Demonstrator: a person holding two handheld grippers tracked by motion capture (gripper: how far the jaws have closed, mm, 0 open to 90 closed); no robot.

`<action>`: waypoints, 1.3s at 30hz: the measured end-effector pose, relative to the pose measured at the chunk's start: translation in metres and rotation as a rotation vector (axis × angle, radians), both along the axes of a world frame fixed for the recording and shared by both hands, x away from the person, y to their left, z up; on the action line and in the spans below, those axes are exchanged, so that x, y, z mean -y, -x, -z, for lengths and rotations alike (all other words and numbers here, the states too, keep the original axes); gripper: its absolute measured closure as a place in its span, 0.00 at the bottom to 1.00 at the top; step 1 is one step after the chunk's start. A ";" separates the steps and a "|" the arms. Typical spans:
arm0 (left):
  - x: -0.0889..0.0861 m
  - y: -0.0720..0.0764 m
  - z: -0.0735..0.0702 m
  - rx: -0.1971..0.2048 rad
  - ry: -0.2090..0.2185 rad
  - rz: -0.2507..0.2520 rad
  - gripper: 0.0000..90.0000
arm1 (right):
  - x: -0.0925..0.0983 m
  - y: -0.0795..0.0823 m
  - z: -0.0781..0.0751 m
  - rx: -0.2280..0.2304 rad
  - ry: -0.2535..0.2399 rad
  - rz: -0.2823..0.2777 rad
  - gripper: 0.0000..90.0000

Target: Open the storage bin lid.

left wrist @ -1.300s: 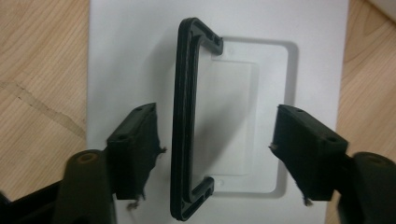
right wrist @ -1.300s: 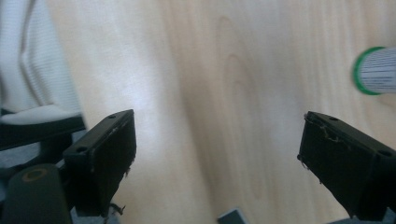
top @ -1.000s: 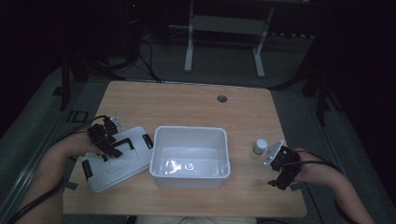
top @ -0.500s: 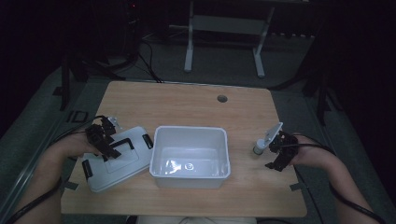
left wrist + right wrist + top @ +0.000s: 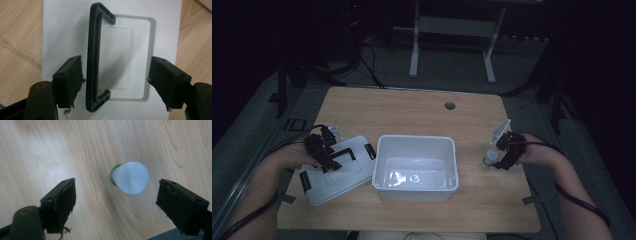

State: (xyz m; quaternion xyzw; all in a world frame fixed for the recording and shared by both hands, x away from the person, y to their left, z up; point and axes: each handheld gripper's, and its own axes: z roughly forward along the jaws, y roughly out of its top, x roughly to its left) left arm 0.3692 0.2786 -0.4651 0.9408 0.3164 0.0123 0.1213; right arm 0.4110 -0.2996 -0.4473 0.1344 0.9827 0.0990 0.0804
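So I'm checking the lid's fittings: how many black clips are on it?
2: one clip at the lid's end nearest the tub, one clip at its opposite end. Others could be hidden.

white lid (image 5: 62, 30) with black handle (image 5: 93, 62); white-capped bottle (image 5: 132, 178).

On the tabletop (image 5: 412, 107) the tub (image 5: 416, 168) sits in the middle, the lid (image 5: 337, 170) lies just left of it under the left claw (image 5: 323, 150), and the small bottle (image 5: 490, 158) stands well to its right.
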 end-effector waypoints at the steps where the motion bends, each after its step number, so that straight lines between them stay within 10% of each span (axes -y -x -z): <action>1: 0.000 0.000 0.000 0.000 0.000 0.000 0.31 | 0.000 0.000 0.000 0.000 0.000 0.000 0.18; 14: -0.001 0.001 0.002 -0.008 0.007 -0.005 0.31 | -0.006 -0.021 0.021 -0.017 0.034 -0.001 0.24; 26: -0.001 0.001 0.003 -0.003 0.010 -0.003 0.31 | -0.011 -0.023 0.034 0.018 0.082 -0.079 0.52; 39: -0.003 0.003 0.002 -0.006 0.014 -0.008 0.31 | -0.014 -0.020 0.021 -0.030 0.083 -0.050 0.55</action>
